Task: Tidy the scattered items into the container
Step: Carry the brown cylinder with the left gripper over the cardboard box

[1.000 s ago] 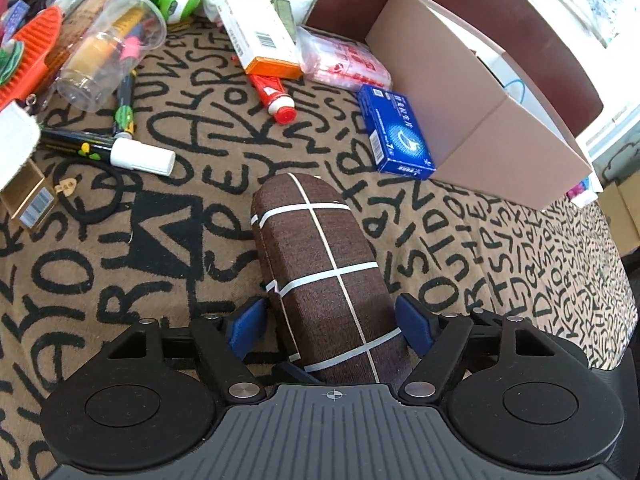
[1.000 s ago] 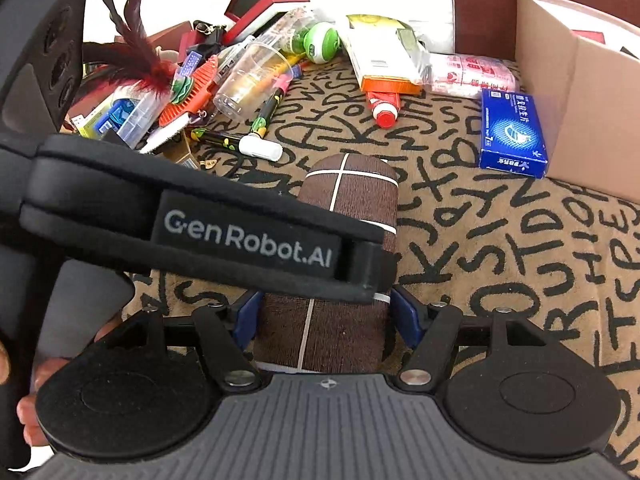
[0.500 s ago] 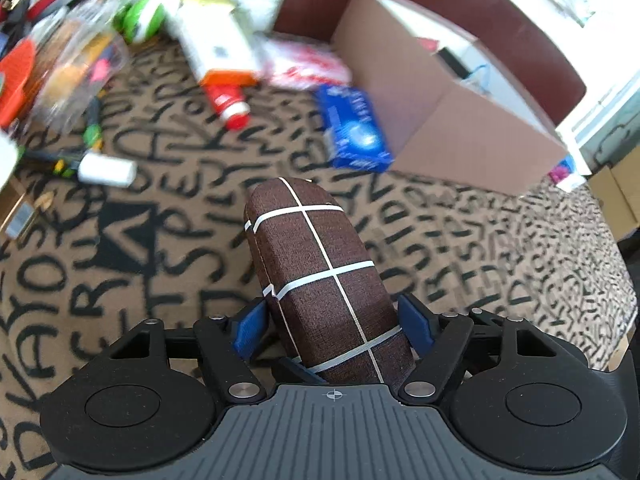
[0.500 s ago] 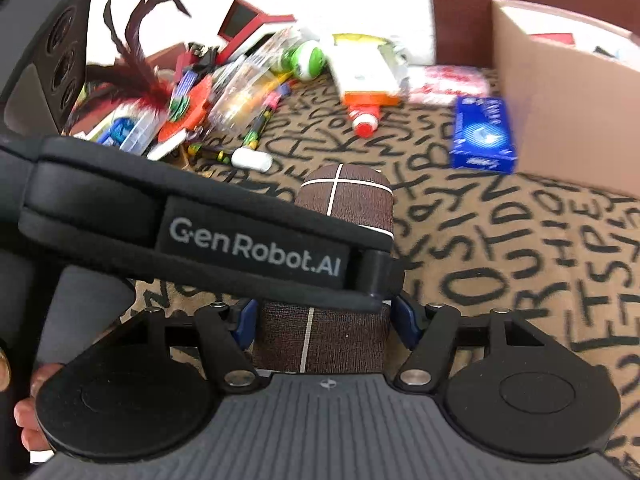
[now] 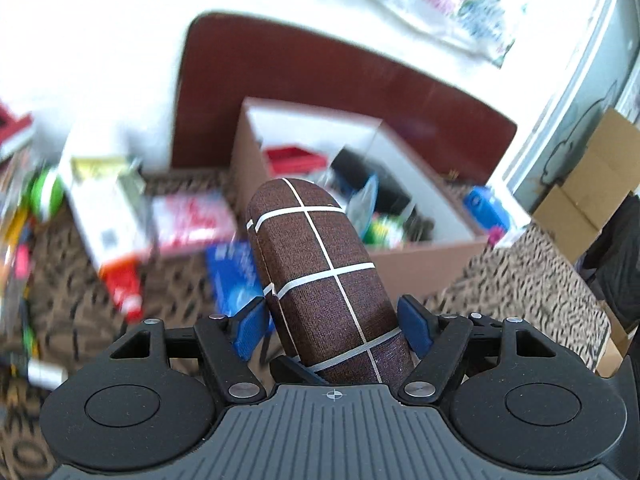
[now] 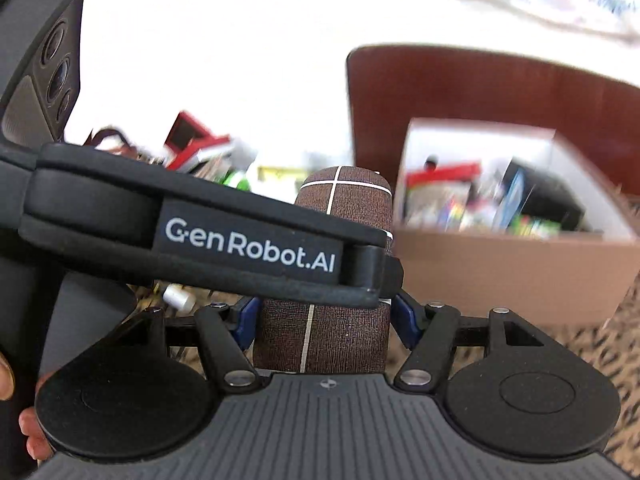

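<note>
Case (image 5: 320, 280), brown with white grid lines, is clamped at once by left gripper (image 5: 332, 326) and right gripper (image 6: 322, 320), in front of open cardboard box (image 5: 424, 264).

Lettered cloth (image 5: 532, 280) carries cardboard box (image 5: 424, 268), blue packet (image 5: 234, 276).
</note>
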`<action>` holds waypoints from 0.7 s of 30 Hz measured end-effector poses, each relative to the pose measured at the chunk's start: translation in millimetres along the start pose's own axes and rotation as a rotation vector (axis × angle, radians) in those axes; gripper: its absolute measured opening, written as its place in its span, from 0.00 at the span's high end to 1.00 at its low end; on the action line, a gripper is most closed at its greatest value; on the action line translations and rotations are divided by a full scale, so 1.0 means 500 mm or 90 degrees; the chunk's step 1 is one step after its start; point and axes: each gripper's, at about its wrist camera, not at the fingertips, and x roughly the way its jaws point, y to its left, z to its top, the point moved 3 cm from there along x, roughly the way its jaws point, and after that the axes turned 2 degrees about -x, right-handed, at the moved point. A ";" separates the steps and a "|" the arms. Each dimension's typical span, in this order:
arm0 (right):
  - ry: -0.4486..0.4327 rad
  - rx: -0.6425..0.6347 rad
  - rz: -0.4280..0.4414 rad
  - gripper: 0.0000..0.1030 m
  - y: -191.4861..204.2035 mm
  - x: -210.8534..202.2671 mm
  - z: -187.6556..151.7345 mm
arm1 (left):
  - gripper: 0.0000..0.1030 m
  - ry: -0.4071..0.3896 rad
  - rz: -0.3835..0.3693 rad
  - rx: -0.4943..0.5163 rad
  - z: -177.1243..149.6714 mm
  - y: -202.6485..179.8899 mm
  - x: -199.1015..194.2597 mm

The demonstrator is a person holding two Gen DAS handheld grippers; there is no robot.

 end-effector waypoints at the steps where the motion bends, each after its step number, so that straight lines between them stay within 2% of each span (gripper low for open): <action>1: -0.009 -0.002 -0.006 0.32 -0.008 0.002 0.015 | 0.30 -0.005 -0.004 0.004 0.017 -0.006 0.003; 5: -0.032 -0.010 -0.029 0.32 -0.039 0.022 0.074 | 0.30 -0.017 -0.016 0.009 0.089 -0.020 0.038; 11: -0.032 -0.004 -0.048 0.32 -0.106 0.081 0.146 | 0.30 -0.016 -0.035 -0.002 0.179 -0.012 0.119; 21: 0.032 -0.001 -0.071 0.32 -0.197 0.230 0.197 | 0.31 0.034 -0.047 -0.043 0.267 0.049 0.303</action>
